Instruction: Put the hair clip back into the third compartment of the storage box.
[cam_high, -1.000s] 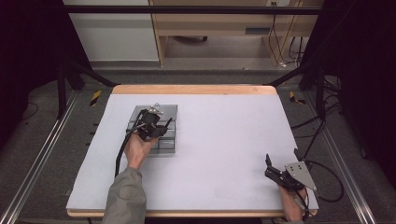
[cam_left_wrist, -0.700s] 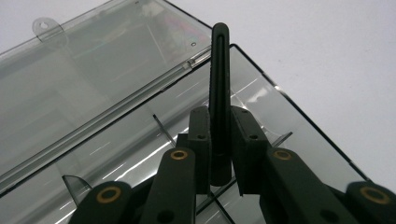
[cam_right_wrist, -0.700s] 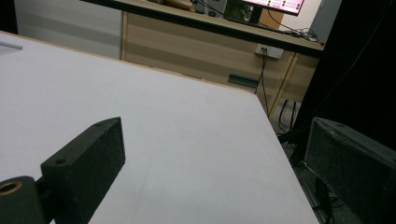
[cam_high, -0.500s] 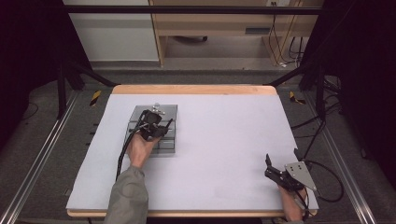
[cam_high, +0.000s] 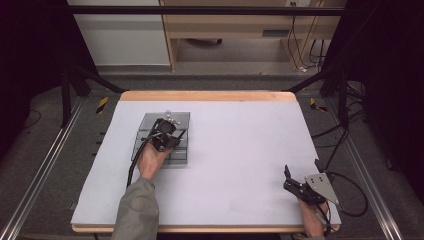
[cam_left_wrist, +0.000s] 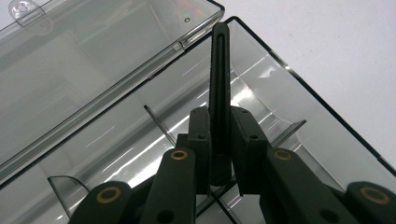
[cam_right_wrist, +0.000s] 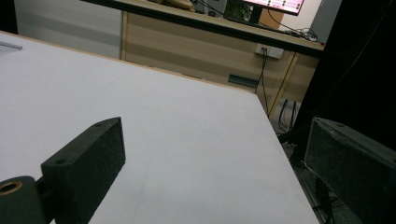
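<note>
A clear plastic compartment box lies open at the left middle of the table, its lid folded back. My left gripper hovers over the box. It is shut on a thin black ribbed strip, which stands up between the jaws above the box's clear dividers. The compartments I can see hold nothing. My right gripper rests near the table's front right corner, open, with only bare tabletop between its pads.
The white tabletop has a wooden far edge. A wooden desk with cables stands beyond the table's far edge. Dark frame legs flank the table. The right gripper's cable loops off the right edge.
The left gripper has shifted slightly over the box with the strip still in it. The right gripper has stayed put.
</note>
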